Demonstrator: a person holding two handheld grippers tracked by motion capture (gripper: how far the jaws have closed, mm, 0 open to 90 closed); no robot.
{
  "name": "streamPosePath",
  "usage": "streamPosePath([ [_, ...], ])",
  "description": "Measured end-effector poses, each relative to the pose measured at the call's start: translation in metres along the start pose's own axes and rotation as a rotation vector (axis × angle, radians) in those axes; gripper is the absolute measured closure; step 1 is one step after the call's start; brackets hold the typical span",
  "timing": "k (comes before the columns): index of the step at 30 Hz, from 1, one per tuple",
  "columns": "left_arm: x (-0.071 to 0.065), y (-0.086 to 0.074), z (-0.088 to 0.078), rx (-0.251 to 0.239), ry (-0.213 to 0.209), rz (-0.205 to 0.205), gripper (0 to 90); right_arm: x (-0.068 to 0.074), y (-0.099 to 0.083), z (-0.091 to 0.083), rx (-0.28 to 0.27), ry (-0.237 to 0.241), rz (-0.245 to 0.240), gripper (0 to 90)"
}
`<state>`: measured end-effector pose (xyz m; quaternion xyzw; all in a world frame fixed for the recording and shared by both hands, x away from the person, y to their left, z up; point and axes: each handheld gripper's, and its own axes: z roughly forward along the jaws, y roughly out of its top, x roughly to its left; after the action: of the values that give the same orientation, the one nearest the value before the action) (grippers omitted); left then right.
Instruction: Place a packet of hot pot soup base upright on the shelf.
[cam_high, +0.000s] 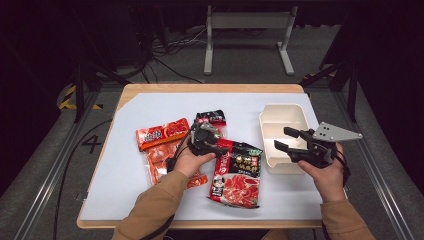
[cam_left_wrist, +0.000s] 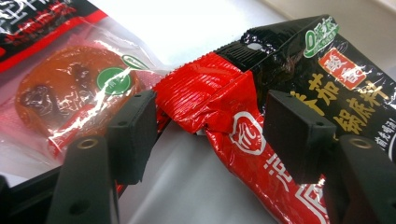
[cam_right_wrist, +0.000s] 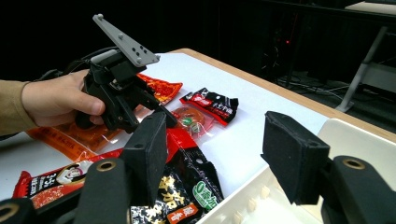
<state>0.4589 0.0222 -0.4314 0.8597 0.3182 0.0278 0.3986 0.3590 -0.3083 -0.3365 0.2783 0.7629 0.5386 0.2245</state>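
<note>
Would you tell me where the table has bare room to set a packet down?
Bare mat lies behind the orange packets, and at the near left corner. The white tray looks empty. It's crowded mid-table around the black-red packet.

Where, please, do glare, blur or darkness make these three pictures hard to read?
Left gripper view: glare streaks the clear pouch and the glossy black packet; the near fingers look soft. Right gripper view: its fingers are blurred and the background is black. High view: the table is evenly lit, the surroundings dark.
</note>
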Motion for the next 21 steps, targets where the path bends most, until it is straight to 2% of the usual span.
streamPosePath([
  [6,-0.0018,-0.0004,0.0031,0.016,0.009,0.017,42.7,0.0001,-0.0008,0.0014,0.003,0.006,0.004,40.5],
  [11,-0.0065,-0.0006,0.0064,0.067,0.004,0.049,50.1,0.0001,-0.0011,0.0023,0.007,0.010,0.005,40.2],
  [13,-0.0056,-0.0005,0.0064,0.071,-0.007,0.037,50.8,0.0001,-0.0011,0.0024,0.007,0.011,0.006,40.1],
  [15,-0.0038,-0.0010,0.0070,0.080,-0.034,0.006,54.9,0.0002,-0.0013,0.0027,0.008,0.012,0.008,40.0],
  [21,-0.0040,-0.0002,0.0100,0.100,-0.054,-0.020,62.9,0.0007,-0.0016,0.0044,0.012,0.015,0.008,39.8],
])
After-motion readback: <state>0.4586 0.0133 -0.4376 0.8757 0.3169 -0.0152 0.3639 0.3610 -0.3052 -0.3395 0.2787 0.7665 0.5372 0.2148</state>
